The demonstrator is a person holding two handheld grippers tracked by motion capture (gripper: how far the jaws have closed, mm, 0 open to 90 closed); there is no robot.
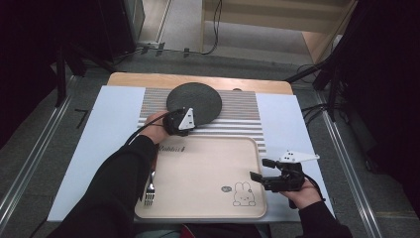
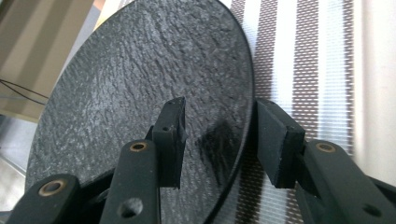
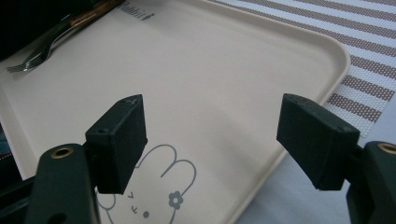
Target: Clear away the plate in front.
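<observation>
Smooth beige rabbit-print tray [image 1: 198, 168] under wide-open, empty right claw [image 1: 258, 169], left claw [image 2: 219, 140] part-open, straddling rough black round plate's [image 2: 140, 84] rim, pads not yet pressing

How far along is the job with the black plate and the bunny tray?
It looks early. The fork already lies on the beige bunny tray. In hand now: the left gripper has its jaws on either side of the black round plate's rim, with gaps still showing, on the striped placemat. The right gripper hangs open over the tray's corner. Probably left: gripping the plate and moving it.
</observation>
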